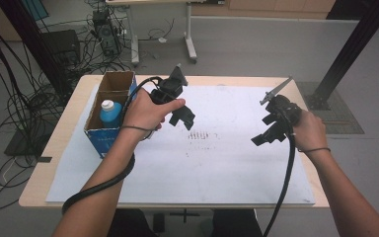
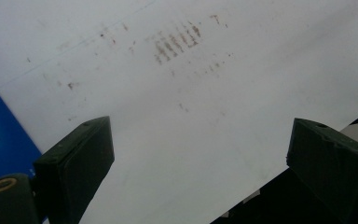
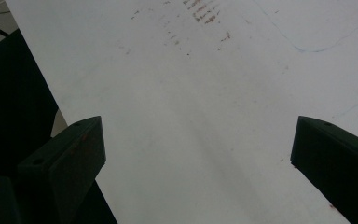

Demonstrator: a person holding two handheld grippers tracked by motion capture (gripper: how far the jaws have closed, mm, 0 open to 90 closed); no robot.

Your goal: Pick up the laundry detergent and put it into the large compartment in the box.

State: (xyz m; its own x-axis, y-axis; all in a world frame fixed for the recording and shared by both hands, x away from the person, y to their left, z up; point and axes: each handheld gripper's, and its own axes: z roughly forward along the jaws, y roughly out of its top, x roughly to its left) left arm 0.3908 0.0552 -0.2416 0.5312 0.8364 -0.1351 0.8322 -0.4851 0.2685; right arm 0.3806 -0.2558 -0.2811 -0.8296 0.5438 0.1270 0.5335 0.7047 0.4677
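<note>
Over the white sheet (image 1: 217, 163) both grippers hung with jaws spread wide, gripping nothing. Left gripper (image 1: 182, 117) hovered just beside the box (image 1: 109, 132), where the blue bottle (image 1: 110, 113) stood upright. A straight drop onto its cap would serve best. No label was readable.

The left gripper (image 2: 200, 163) looks down along its two black jaws, which stand wide apart with nothing between them. Beneath lies a white sheet (image 2: 205, 102) marked with a cluster of short brownish streaks (image 2: 177, 43) and scattered specks. A blue surface (image 2: 0, 135), possibly a box's side, shows at the left edge, just beside the left jaw.
</note>
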